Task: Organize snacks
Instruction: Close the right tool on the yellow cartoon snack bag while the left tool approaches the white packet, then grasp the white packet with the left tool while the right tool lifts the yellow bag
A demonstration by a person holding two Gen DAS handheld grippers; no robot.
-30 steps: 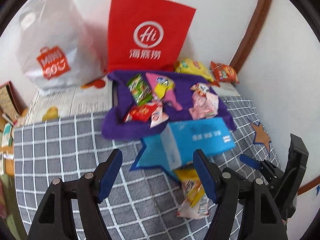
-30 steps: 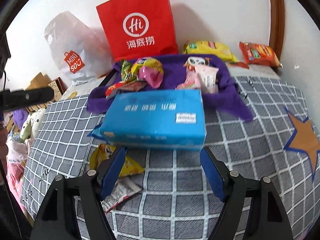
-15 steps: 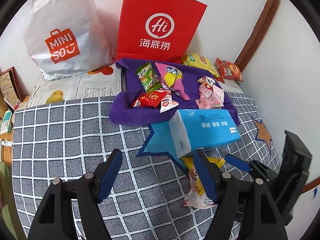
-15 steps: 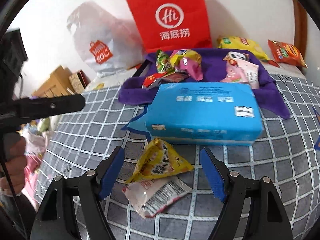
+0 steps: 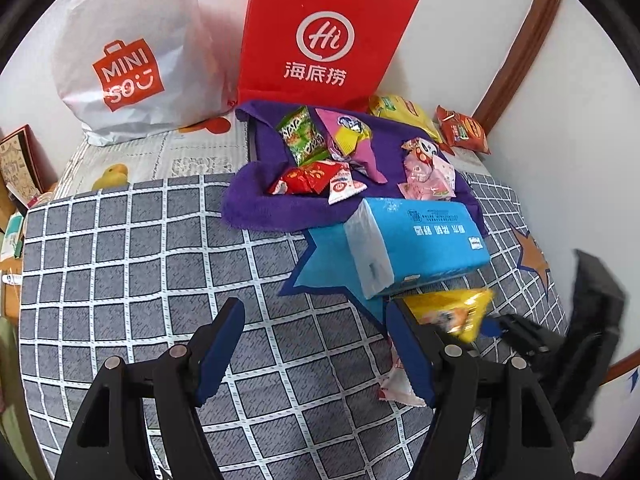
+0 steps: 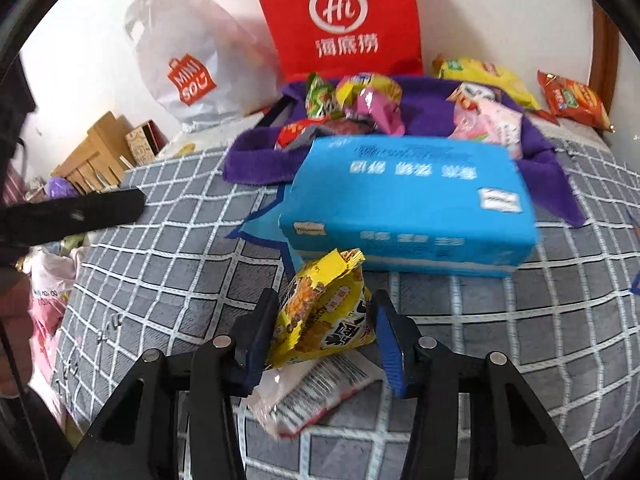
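From the left wrist view, the left gripper (image 5: 316, 344) hangs over bare checked bedding (image 5: 132, 264), its jaws standing wide with nothing between them. To its right a yellow snack packet (image 5: 452, 310) shows blurred in front of the blue tissue pack (image 5: 416, 248), with the right gripper (image 5: 520, 334) beside it; beyond lies the purple towel (image 5: 256, 208), already carrying several snacks. A white packet (image 5: 398, 386) lies on the bedding just behind the left gripper's right finger.

From the right wrist view, the right gripper (image 6: 326, 330) has just been closing, and its jaws now sit narrow with the yellow snack packet (image 6: 324, 312) between them, the pads pressing its puffed sides. The white packet (image 6: 316, 392) lies directly under it.

The risk, as I judge it: the hold is on a slippery, air-filled pouch (low down, near one edge), so it may squirm out on the lift, or snag the white packet and drag it along. The tissue pack (image 6: 408, 204) blocks the straight path to the purple towel (image 6: 256, 160), so a low carry could knock it.
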